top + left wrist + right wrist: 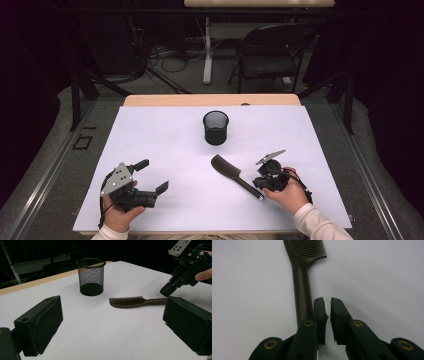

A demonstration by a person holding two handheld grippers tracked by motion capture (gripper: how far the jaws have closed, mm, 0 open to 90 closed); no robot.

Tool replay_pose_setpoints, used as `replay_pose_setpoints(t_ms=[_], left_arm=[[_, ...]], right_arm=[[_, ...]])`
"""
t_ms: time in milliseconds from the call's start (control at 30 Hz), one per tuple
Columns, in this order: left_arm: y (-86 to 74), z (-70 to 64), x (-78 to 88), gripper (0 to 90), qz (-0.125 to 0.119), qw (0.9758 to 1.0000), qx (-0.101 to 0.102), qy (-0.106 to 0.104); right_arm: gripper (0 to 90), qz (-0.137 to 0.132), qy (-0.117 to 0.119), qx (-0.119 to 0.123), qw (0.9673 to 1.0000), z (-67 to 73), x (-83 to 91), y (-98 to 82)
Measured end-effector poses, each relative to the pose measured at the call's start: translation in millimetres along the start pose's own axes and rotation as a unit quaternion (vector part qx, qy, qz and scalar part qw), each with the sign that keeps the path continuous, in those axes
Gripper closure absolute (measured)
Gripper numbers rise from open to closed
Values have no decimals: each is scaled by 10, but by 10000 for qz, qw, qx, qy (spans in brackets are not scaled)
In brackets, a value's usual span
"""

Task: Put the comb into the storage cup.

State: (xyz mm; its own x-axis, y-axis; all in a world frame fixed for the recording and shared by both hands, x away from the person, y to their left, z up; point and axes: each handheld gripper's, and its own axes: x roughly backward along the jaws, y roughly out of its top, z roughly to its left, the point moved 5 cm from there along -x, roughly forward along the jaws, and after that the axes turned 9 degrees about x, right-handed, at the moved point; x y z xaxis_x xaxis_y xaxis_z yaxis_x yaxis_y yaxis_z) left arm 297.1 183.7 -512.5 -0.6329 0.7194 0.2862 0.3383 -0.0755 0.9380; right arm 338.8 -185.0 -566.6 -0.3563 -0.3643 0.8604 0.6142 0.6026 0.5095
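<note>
High view: at lower left the left gripper [150, 181] rests on the white table [160, 135], jaws wide apart. At lower right the right gripper [261, 186], jaws a narrow slit apart and clamping nothing, sits beside the dark comb's [234, 175] handle. Farther up, centre, stands a mesh cup [216, 128].

A folding chair [272, 52] stands on what looks like grey floor [190, 80].

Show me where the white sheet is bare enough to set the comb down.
Free: the wide patch left of the cup, above the left gripper; also right of the cup, above the right gripper. Crowded: the comb beside the right gripper.
</note>
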Motion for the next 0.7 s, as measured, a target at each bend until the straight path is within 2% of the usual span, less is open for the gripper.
replay_pose_setpoints(t_ms=[367, 700], left_arm=[[-1, -6, -5, 28, -13, 10000, 6, -19], [-3, -8, -7, 28, -11, 10000, 11, -22]], right_arm=[[682, -85, -7, -12, 10000, 8, 47, 58], [529, -126, 110, -51, 9998, 42, 77, 109]])
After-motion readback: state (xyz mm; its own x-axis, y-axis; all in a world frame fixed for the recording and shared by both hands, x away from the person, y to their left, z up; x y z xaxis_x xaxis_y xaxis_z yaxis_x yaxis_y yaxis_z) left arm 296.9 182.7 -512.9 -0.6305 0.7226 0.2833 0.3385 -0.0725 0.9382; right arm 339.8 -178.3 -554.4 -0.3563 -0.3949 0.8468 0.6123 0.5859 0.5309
